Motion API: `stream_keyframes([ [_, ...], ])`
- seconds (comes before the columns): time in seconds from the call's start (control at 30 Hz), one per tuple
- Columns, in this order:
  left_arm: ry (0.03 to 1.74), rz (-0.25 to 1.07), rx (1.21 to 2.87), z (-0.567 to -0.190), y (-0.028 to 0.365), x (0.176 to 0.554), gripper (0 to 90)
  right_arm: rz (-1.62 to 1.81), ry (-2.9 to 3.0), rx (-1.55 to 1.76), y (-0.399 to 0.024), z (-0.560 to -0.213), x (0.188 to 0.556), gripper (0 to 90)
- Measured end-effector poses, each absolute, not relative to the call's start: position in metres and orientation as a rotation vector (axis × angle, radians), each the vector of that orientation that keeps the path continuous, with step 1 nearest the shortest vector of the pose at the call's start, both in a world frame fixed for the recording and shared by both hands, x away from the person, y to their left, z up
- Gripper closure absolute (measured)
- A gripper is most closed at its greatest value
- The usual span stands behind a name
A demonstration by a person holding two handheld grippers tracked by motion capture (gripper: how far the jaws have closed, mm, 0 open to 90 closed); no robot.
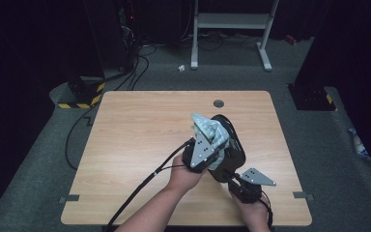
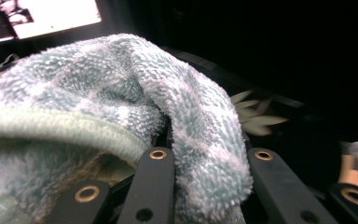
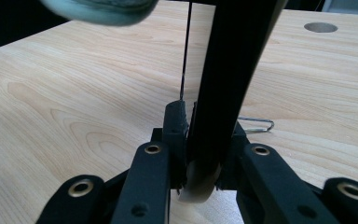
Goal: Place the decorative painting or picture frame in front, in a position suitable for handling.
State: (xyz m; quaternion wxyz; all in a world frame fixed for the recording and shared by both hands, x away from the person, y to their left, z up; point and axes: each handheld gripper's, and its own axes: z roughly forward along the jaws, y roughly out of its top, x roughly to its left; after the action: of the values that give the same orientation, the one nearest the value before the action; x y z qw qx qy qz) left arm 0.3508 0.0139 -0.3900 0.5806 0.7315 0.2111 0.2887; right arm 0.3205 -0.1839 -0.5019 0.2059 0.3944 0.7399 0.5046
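High view: the wooden table (image 1: 140,145) carries a round grommet hole (image 1: 218,103) near its far edge, and both of the person's forearms come in over the near edge. Above the middle of the table, lifted off the wood, is a black pan (image 1: 229,145), tilted so its round body points away and to the left while its handle runs down toward the near right. The right gripper (image 1: 234,182) holds that handle from below; in the right gripper view the jaws are clamped on the black handle (image 3: 223,93), which rises steeply between them, and a thin metal hanging loop (image 3: 257,123) shows just beside it over the wood. The left gripper (image 1: 207,145) sits over the pan with a pale blue-and-white terry cloth (image 1: 211,130) bunched at its tip, the cloth lying against the pan's body. In the left gripper view the jaws are closed on a fold of the cloth (image 2: 121,102), which spills over and around them; behind it the dark pan (image 2: 270,121) is dim, and the pale leaf-shaped marks on it may be a printed pattern, though the light is too poor to be sure.
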Motion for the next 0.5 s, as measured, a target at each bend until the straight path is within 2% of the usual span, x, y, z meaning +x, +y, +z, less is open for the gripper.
stream_keyframes([
  [0.37, 0.408, 0.627, 1.688, -0.382, -0.002, 0.326, 78.6, 1.406, 2.065, 1.091, -0.184, -0.502, 0.320, 78.3],
  [0.5, 0.406, 0.655, 1.687, -0.382, 0.000, 0.332, 78.6, 1.410, 2.066, 1.089, -0.185, -0.502, 0.320, 78.3],
])
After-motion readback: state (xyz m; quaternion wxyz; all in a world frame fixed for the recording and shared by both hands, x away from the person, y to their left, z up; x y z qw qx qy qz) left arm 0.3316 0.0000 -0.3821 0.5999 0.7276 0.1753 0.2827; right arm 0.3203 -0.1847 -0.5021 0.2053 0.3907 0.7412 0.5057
